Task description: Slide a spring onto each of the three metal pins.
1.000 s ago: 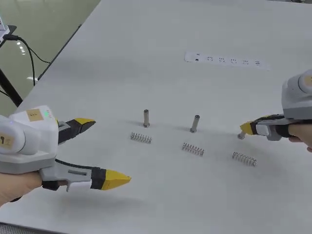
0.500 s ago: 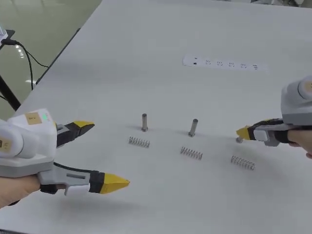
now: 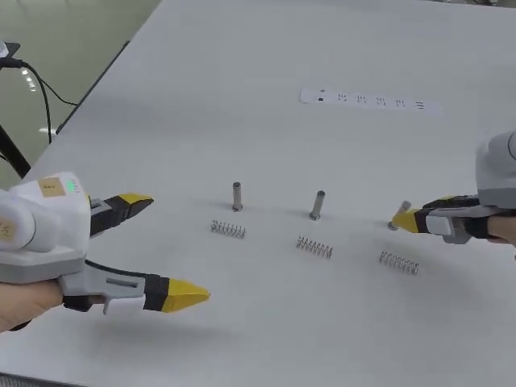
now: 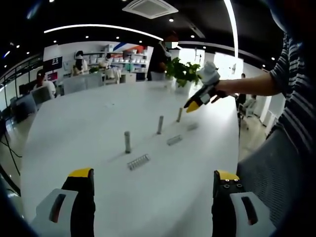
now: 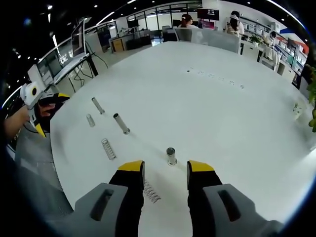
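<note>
Right gripper (image 5: pixel 165 166): as you are holding it just beside the right pin (image 5: pixel 171 154), narrow, empty.
Left gripper (image 4: pixel 153 174): wide, empty, well apart.

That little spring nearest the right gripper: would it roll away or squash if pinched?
Likely light: the spring is thin, open wire coil. Lying on its side on the smooth table, it may roll if nudged. Pinched hard, it would probably flex.

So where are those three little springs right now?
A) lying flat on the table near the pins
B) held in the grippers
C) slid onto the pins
A: the left spring, middle spring and right spring each lie flat on the table, beside bare upright pins.
</note>
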Demonstrator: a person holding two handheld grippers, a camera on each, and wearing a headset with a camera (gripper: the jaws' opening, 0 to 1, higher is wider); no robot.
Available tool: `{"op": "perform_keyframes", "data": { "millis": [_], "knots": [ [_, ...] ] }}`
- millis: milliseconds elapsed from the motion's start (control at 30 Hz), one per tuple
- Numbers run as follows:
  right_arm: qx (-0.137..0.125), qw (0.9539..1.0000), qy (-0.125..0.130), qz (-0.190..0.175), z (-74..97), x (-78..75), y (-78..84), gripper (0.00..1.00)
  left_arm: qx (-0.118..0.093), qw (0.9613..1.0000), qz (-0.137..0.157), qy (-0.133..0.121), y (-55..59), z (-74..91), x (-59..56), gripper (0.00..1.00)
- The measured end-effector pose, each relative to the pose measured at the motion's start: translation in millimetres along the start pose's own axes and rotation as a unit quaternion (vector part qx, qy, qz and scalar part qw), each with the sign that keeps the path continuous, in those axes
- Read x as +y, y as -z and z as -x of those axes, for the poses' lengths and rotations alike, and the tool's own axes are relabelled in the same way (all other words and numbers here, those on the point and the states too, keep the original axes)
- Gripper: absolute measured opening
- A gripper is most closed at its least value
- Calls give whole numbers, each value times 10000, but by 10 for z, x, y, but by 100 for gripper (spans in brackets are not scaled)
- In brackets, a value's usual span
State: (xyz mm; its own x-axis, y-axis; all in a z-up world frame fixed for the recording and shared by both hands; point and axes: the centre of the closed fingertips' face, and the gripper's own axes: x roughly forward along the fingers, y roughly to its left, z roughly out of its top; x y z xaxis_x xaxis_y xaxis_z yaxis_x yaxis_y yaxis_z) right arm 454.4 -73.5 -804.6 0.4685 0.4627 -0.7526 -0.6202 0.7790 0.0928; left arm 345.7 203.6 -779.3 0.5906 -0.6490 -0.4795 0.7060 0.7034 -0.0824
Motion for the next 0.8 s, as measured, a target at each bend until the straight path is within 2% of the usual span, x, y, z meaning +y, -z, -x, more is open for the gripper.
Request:
{"op": "perform_keyframes", "data": {
  "millis": [67,167,333,433,533,667,700,767,800],
  "knots": [
    [31,10000,29,69,24,-20,23,33,-2,10000,8,-1,-2,0,19,98],
    [40,9999,-65,119,56,-5,46,33,-167,9997,167,-33,-64,17,54,98],
    [147,9982,-275,518,85,78,96,34,-130,9998,129,-72,-53,18,75,98],
    [296,9948,-522,828,90,173,162,33,-106,9999,112,-68,-38,16,67,98],
    [382,9924,-446,1086,86,161,197,32,-12,9999,72,-109,6,25,67,97],
    [437,9905,-599,1157,82,214,223,31,-49,9998,153,-125,13,53,57,98],
    [459,9894,-668,1205,81,240,231,31,-38,9998,144,-130,17,59,54,98],
    [568,9843,-757,1491,79,278,263,30,-39,9998,140,-136,17,67,53,98],
    [627,9793,-844,1731,77,311,283,30,-51,9998,154,-145,12,71,53,98]
  ]
}}
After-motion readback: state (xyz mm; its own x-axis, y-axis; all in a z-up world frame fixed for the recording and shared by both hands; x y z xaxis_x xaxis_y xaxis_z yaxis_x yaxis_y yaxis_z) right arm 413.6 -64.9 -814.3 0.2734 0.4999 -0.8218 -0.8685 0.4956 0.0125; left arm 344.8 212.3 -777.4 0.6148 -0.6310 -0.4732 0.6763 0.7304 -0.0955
